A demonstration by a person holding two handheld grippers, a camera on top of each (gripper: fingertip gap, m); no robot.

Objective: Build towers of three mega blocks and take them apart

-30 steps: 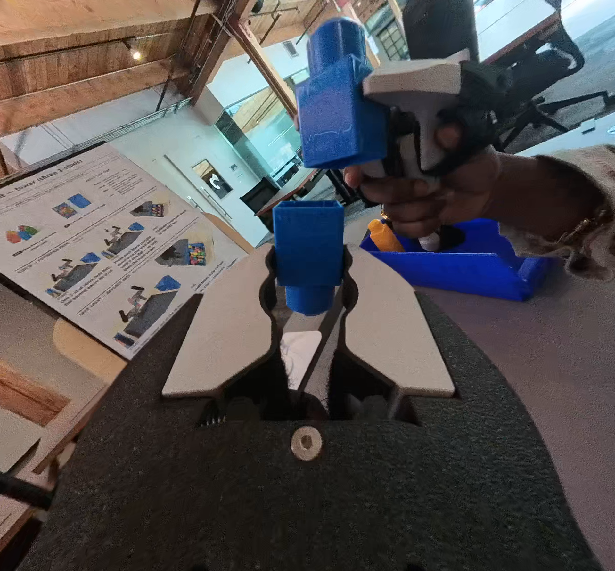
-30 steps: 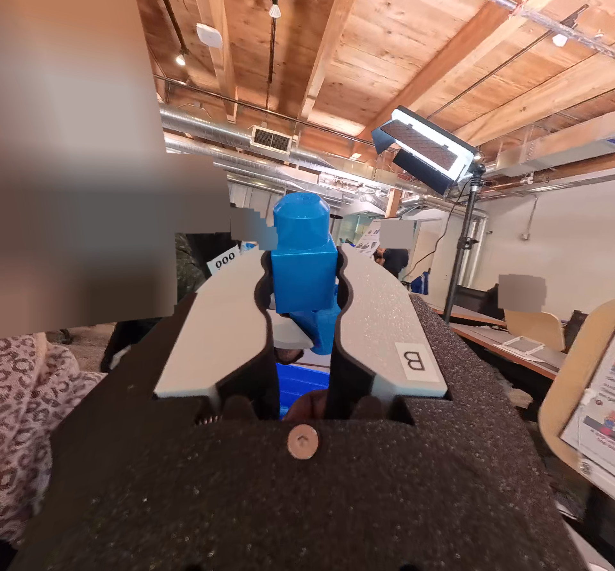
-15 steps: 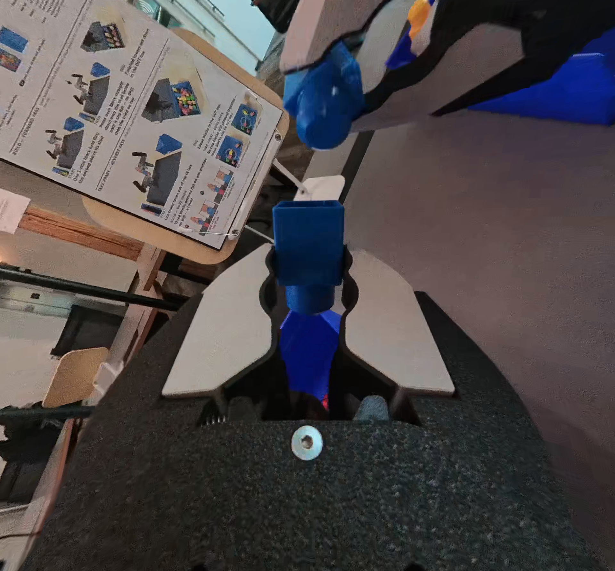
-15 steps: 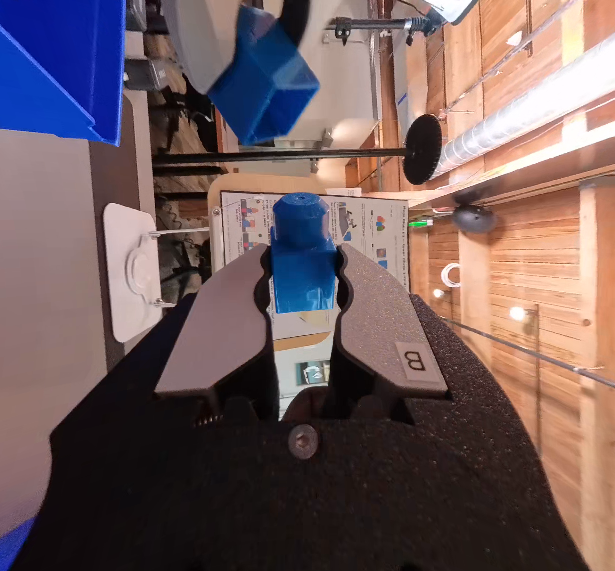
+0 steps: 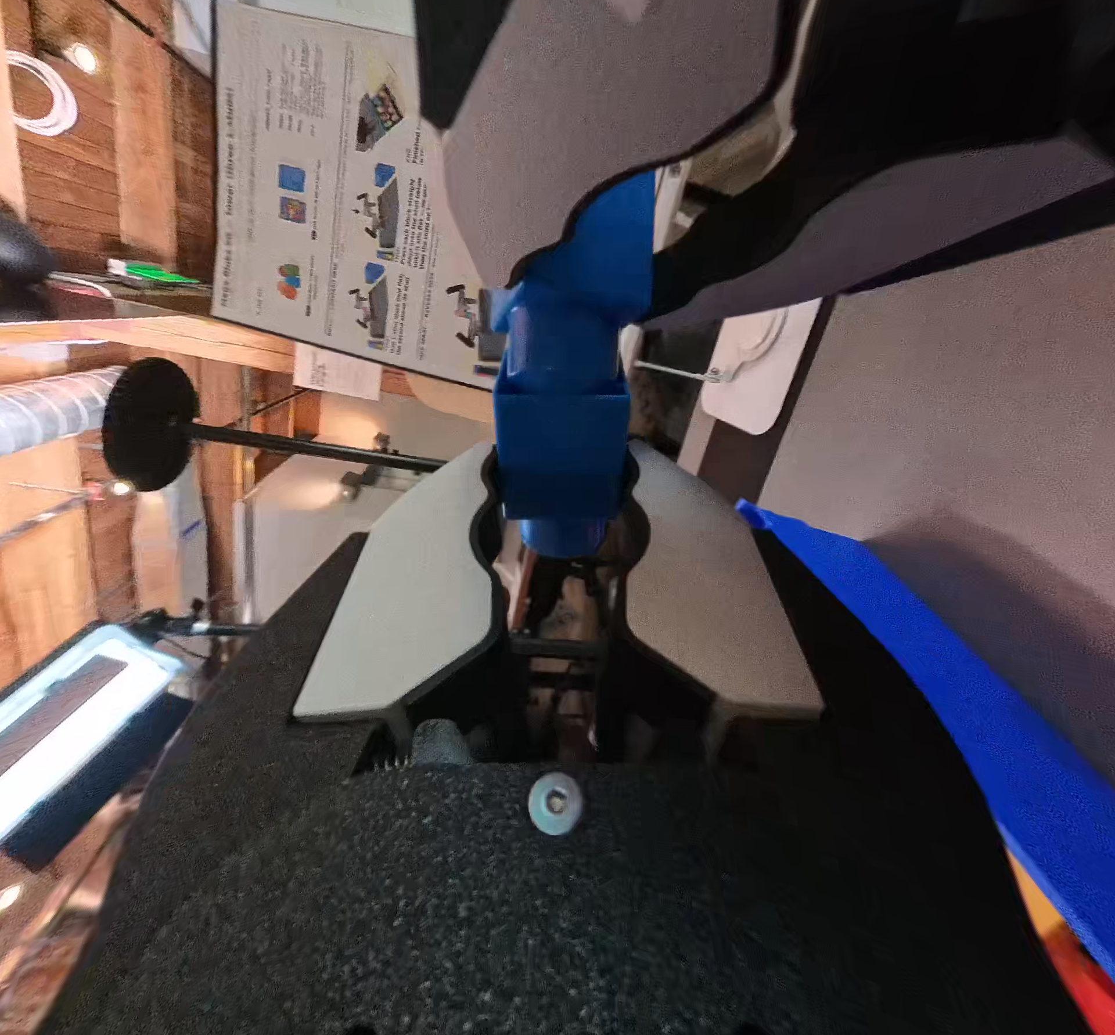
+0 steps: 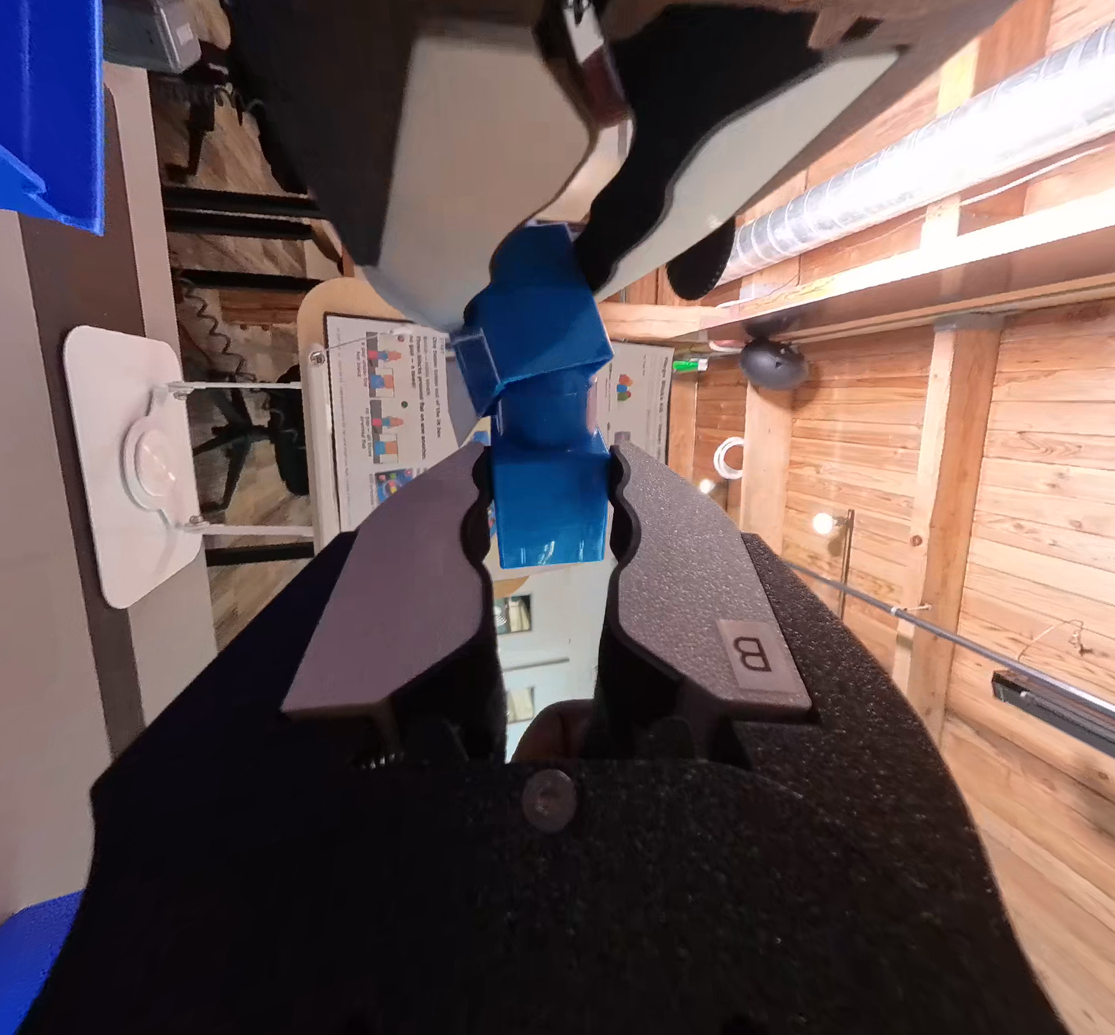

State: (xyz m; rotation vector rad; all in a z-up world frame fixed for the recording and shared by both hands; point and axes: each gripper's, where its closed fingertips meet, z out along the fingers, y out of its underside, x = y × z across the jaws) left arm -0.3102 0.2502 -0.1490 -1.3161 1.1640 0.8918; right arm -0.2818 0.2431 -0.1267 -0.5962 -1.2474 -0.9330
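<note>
My left gripper [image 5: 560,466] is shut on a blue mega block [image 5: 558,451], its hollow end pointing forward. My right gripper [image 6: 548,481] is shut on a second blue block [image 6: 546,508], stud forward. The two grippers face each other in the air. In the left wrist view the right gripper's block [image 5: 591,276] has its stud partly inside the hollow end of my block. In the right wrist view the left gripper's block [image 6: 534,321] sits tilted over the stud [image 6: 543,415]; the two blocks meet at an angle.
A blue bin [image 5: 965,704] lies on the grey table [image 5: 965,403], also showing in the right wrist view [image 6: 48,71]. An instruction sheet on a wooden stand [image 5: 326,192] and its white base plate [image 6: 133,463] stand at the table's edge. Wooden ceiling beams and a lamp on a pole lie beyond.
Both grippers have rolled onto their sides and moved together. The two blue blocks, apart before, now touch, with the stud of one entering the hollow of the other.
</note>
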